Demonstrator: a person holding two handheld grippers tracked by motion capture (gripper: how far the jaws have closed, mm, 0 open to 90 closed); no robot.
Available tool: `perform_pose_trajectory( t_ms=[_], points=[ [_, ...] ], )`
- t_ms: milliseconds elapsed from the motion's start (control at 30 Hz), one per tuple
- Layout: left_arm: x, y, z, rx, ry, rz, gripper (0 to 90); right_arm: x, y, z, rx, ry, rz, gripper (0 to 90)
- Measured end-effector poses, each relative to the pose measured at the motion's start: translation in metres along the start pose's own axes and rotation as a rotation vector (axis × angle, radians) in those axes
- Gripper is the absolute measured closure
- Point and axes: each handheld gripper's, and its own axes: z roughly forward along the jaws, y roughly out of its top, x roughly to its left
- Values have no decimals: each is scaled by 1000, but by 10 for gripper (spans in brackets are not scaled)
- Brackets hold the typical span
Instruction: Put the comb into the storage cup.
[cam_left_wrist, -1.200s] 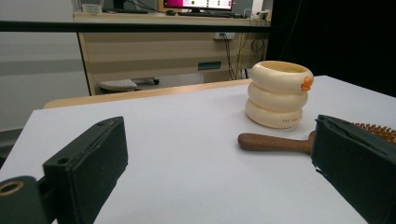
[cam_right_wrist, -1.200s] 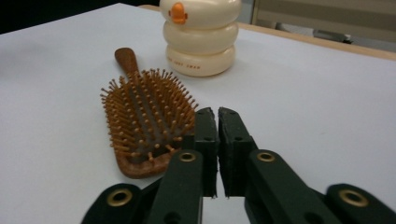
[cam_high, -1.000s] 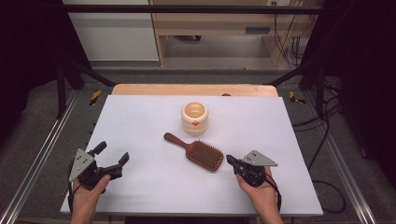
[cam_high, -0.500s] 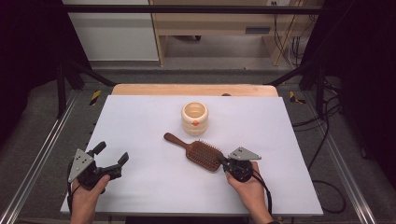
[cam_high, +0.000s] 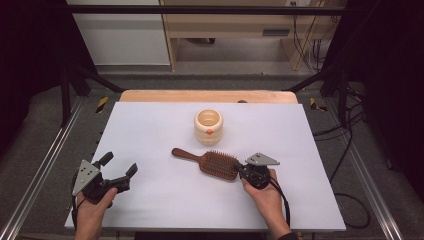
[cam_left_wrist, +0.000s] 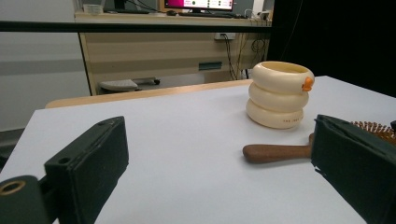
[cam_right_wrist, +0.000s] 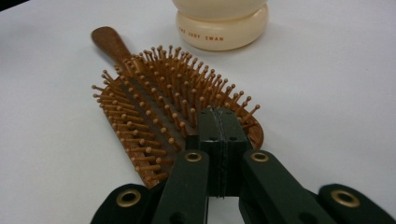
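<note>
Wooden hairbrush lies bristles up mid-desk, near the cream pot, with the right tool pressed together over its wide end; it looks light and stiff, best pinched by its smooth handle.

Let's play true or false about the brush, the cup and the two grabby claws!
1. The hairbrush lies bristles up. True.
2. The right gripper is wide open. False: its jaws are shut together, over the brush head.
3. The cream cup stands beyond the brush. True.
4. The left gripper is squeezing the brush handle. False: it is open, apart from the brush.
5. The cup has an orange spot. True.
</note>
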Motion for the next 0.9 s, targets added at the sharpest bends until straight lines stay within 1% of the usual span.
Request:
perform_pose_trajectory(
  t_ms=[233, 300, 333, 433, 500, 567, 600, 900],
  points=[
    [0, 0, -1, 1, -2, 0, 43, -8, 8, 5, 28, -9, 6, 900],
    [0, 0, -1, 1, -2, -3, 43, -10, 10, 7, 34, -12, 12, 900],
    [0, 0, -1, 2, -2, -2, 43, -12, 11, 8, 37, -9, 28, 900],
    [0, -1, -1, 3, -3, -3, 43, -14, 14, 11, 46, -13, 40, 900],
    [0, 0, -1, 3, -4, -2, 43, -16, 16, 13, 51, -12, 39, 900],
    [0, 0, -1, 4, -6, -2, 43, -17, 18, 15, 57, -16, 25, 900],
    [0, 0, -1, 5, -6, -2, 43, -18, 20, 17, 60, -19, 27, 900],
    [0, -1, -1, 7, -7, -2, 43, -24, 30, 26, 87, -22, -2, 900]
  ],
)
